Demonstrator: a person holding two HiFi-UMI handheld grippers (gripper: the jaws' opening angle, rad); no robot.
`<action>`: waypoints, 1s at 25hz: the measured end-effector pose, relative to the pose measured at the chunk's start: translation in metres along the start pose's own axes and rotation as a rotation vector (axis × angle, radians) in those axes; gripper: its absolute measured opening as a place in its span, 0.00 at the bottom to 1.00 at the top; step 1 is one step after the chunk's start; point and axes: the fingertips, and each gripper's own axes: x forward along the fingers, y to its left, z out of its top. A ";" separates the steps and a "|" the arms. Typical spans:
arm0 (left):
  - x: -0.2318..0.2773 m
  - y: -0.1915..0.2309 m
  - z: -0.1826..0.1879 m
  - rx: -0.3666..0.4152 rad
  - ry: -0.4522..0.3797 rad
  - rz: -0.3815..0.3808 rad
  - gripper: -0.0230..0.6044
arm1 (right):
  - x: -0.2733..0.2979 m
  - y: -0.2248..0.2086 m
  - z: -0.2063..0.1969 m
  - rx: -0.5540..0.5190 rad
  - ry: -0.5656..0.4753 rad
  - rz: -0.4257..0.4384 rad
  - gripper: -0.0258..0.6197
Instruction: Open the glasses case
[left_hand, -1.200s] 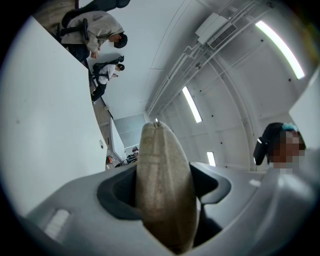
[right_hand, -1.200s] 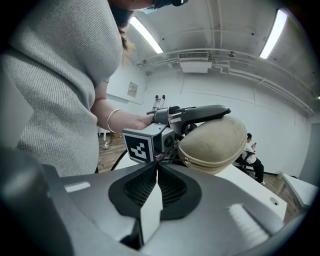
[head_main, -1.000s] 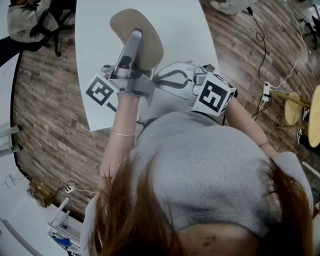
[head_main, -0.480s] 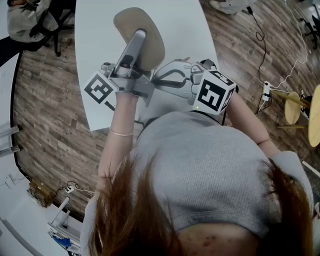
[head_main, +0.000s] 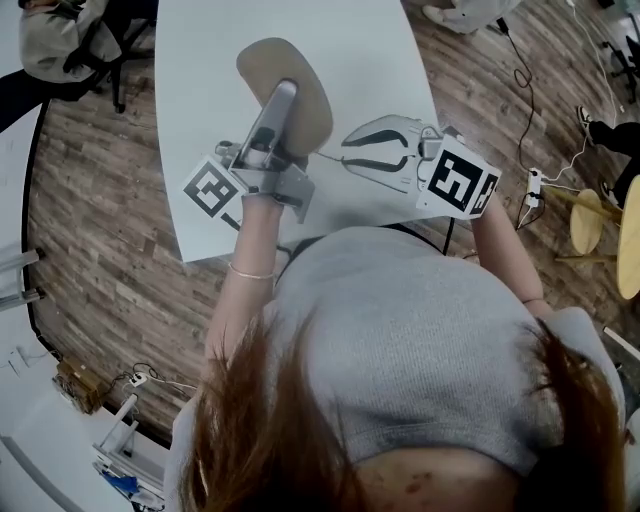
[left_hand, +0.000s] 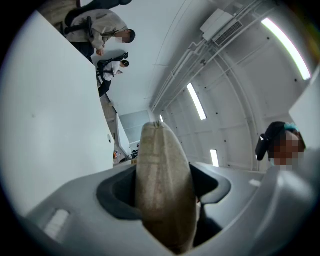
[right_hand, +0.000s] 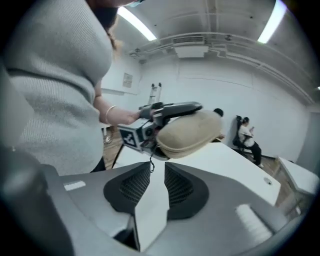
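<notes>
The beige glasses case (head_main: 262, 62) is lifted above the white table (head_main: 200, 60), tilted, with my left gripper (head_main: 283, 95) shut on its near end. In the left gripper view the case (left_hand: 162, 170) fills the space between the jaws of the left gripper (left_hand: 165, 190). My right gripper (head_main: 347, 150) lies to the right of the case and apart from it. Its jaws have just been opening and nothing is between them. In the right gripper view the right gripper (right_hand: 157, 167) shows a narrow gap, the case (right_hand: 190, 132) lies beyond it, and a thin dark pull (right_hand: 151, 164) dangles from the case.
The table's near edge (head_main: 300, 235) runs just in front of the person's body. A seated person (head_main: 50, 35) is at the far left corner. A power strip (head_main: 532, 180) with cables and a round stool (head_main: 585, 215) are on the wooden floor at the right.
The right gripper has drawn back to the right, away from the case's edge, and its jaws have parted. The left gripper still holds the case in much the same place.
</notes>
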 end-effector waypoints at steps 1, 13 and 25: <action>-0.001 0.002 -0.001 -0.006 -0.003 0.006 0.50 | -0.008 -0.014 0.003 0.067 -0.040 -0.074 0.21; 0.008 -0.003 -0.014 0.032 0.007 0.006 0.50 | -0.002 -0.063 0.039 0.570 -0.064 -0.310 0.60; 0.009 0.004 -0.027 0.103 0.026 0.065 0.50 | 0.022 -0.059 0.022 0.630 0.044 -0.276 0.68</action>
